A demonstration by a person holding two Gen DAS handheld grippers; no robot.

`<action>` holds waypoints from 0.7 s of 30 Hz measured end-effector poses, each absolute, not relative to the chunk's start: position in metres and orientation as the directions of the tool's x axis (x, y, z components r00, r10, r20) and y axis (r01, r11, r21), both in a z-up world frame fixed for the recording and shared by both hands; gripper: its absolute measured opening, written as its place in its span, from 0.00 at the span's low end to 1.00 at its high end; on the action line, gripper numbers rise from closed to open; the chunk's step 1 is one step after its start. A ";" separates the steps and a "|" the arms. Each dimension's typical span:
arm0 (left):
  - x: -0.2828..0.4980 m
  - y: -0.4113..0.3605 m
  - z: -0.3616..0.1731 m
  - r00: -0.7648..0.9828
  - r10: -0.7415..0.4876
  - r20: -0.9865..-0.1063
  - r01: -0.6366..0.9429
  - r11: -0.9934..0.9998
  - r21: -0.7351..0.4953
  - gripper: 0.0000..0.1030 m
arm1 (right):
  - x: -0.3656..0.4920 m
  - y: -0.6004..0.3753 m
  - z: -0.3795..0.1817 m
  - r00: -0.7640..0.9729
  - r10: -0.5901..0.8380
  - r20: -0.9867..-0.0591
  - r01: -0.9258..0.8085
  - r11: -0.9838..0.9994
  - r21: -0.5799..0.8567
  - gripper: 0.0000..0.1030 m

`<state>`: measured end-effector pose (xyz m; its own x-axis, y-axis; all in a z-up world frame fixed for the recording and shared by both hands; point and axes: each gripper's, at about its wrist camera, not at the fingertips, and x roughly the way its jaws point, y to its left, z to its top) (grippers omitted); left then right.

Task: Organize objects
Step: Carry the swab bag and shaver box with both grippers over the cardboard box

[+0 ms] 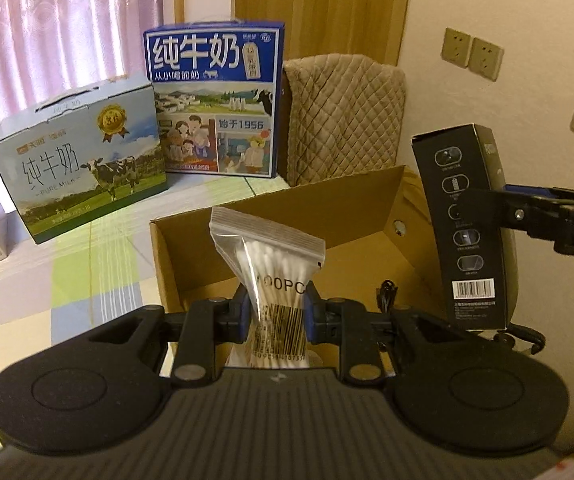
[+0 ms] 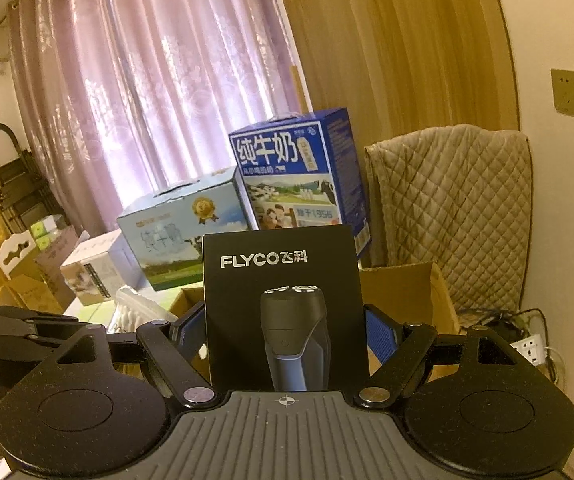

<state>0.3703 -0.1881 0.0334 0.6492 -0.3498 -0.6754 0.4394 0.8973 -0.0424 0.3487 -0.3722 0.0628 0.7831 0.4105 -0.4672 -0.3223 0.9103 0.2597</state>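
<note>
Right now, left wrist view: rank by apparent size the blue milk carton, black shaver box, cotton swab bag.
1. blue milk carton, clearly largest.
2. black shaver box and cotton swab bag look close; the bag sits nearer the camera, pinched in the left gripper, so unranked.

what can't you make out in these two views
- Floor of the cardboard box: left wrist view, hidden behind the cotton swab bag and left gripper.
- Shaver box bottom edge: right wrist view, cut off by the right gripper.
- Small print under its barcode: too small.
</note>
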 end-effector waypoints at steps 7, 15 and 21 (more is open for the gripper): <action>0.401 -0.199 0.014 0.627 -0.306 -0.716 0.416 0.909 -0.025 0.20 | 0.382 -0.366 0.040 0.749 0.409 -0.522 -0.304 0.911 0.278 0.75; 0.430 -0.205 -0.010 0.585 -0.278 -0.762 0.410 0.912 -0.018 0.21 | 0.409 -0.360 0.015 0.700 0.401 -0.591 -0.273 0.915 0.298 0.75; 0.442 -0.209 -0.026 0.550 -0.267 -0.791 0.417 0.909 -0.017 0.22 | 0.419 -0.359 0.000 0.675 0.389 -0.627 -0.248 0.920 0.304 0.75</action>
